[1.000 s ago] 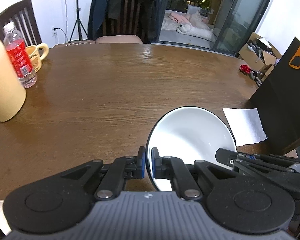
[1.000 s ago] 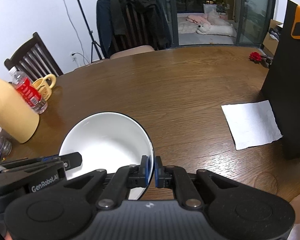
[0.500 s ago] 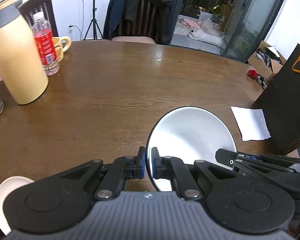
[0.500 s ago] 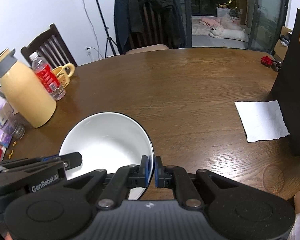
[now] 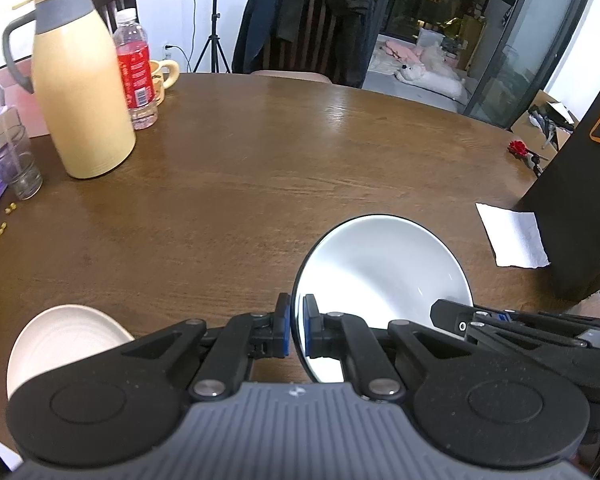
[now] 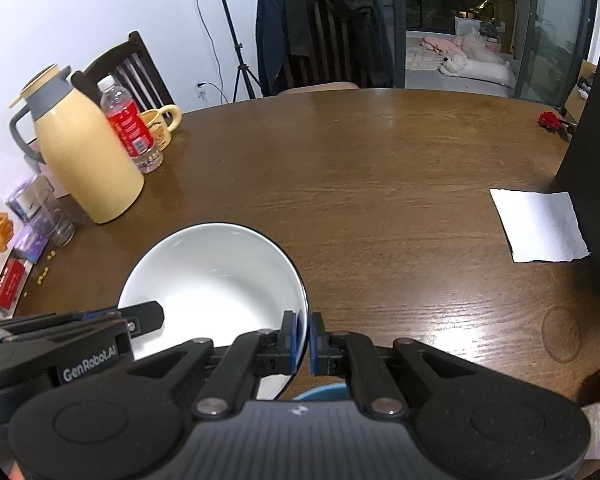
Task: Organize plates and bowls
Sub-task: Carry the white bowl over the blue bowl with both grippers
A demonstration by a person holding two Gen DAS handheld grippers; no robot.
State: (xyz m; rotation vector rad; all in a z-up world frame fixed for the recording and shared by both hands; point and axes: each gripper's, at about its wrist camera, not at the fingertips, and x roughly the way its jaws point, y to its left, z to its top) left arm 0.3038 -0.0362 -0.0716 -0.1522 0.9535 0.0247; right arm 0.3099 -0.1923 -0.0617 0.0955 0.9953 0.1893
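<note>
Here both claws, left claw (image 5: pixel 296 326) and right claw (image 6: pixel 303 336), clamp white bowl (image 5: pixel 384 276) rim; cream plate (image 5: pixel 60 340) lower left.

A broad stretch of bare wooden table (image 5: pixel 260 168) lies open ahead. Along its left edge stand a cream jug (image 5: pixel 80 92), a red-labelled bottle (image 5: pixel 136 68), a yellow mug (image 5: pixel 164 76) and a glass (image 5: pixel 22 164), closely grouped, with small yellow bits scattered near them. A pale plate (image 5: pixel 60 336) sits at the near left. To the right, a tall black box (image 5: pixel 580 208) blocks the way, a paper napkin (image 5: pixel 512 236) flat just beside it.
</note>
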